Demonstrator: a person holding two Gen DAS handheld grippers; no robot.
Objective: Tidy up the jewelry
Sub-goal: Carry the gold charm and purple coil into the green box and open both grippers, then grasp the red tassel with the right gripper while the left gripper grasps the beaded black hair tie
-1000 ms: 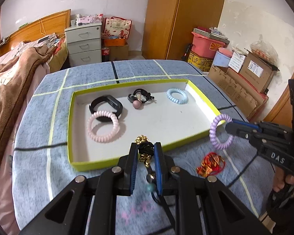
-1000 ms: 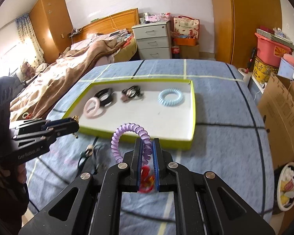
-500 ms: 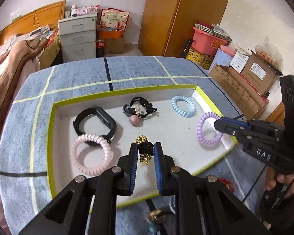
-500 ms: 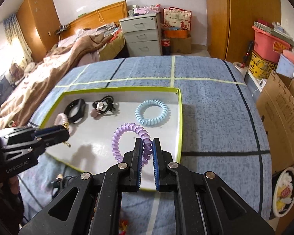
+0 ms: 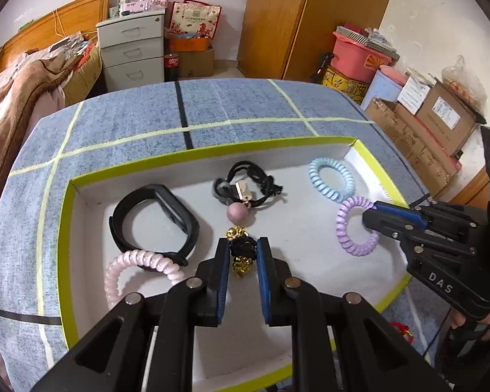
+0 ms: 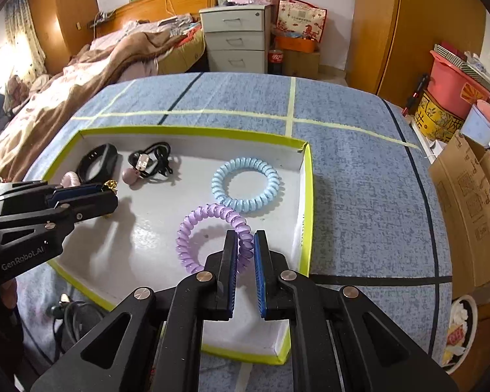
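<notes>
A white tray with a lime rim (image 5: 212,154) (image 6: 305,215) lies on the blue table. My left gripper (image 5: 242,248) is shut on a gold-and-black bracelet (image 5: 240,254) held over the tray's middle; it also shows in the right wrist view (image 6: 109,192). My right gripper (image 6: 245,245) is shut on a purple coil hair tie (image 6: 209,235) (image 5: 354,225) low over the tray's right part. In the tray lie a black band (image 5: 153,219), a pink coil tie (image 5: 140,271), a black cord with pink bead (image 5: 245,192) and a blue coil tie (image 5: 331,179) (image 6: 246,184).
A red-and-gold piece (image 5: 401,330) lies on the table right of the tray. A dark cord with beads (image 6: 72,310) lies by the tray's near left corner. Cardboard boxes (image 6: 470,202) stand to the right, a bed (image 6: 81,78) to the left.
Both grippers have moved forward and lower over the tray with their pieces. The purple tie now sits close to the tray floor beside the blue one.
</notes>
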